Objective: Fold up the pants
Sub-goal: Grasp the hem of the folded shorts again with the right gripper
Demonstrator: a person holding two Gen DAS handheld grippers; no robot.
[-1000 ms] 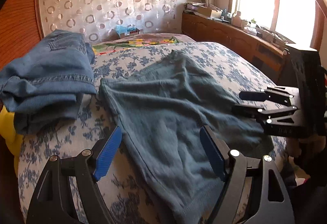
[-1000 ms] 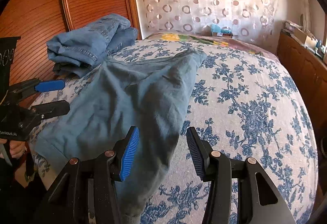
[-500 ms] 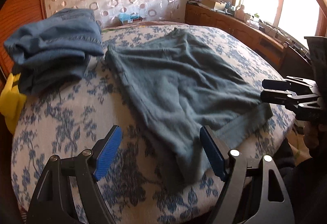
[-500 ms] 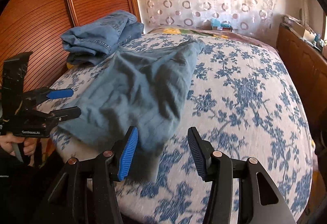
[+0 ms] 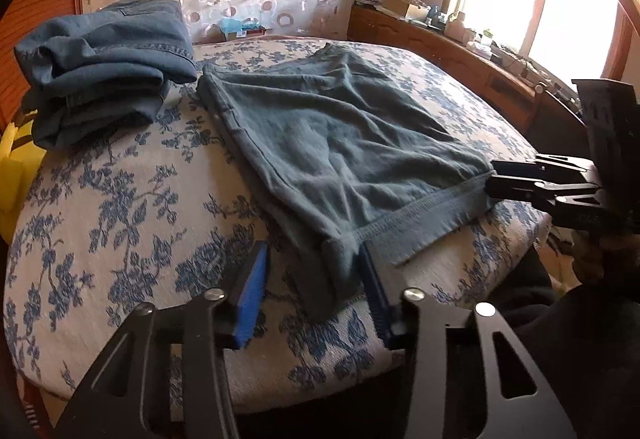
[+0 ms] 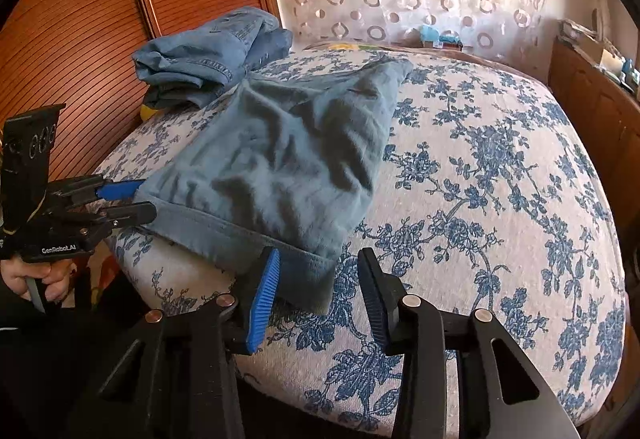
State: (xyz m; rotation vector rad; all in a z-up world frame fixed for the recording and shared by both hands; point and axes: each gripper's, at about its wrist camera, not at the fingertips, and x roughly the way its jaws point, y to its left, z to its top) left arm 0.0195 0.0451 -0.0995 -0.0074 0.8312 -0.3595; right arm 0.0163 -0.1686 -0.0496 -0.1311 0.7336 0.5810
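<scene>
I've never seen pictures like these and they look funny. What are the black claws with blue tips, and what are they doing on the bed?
Those claws are tools, not a robot. A person holds one in each hand and squeezes it to pinch things. Each tool has a small camera looking along its two fingers. So one picture is taken from the left gripper and the other from the right gripper. Each picture also shows the other tool off to the side. On the flowery bed a pair of grey-blue pants lies spread flat, with folded jeans further back. Both grippers are closing. Each has a near corner of the pants between its fingers, but neither has pinched it tight yet.
</scene>
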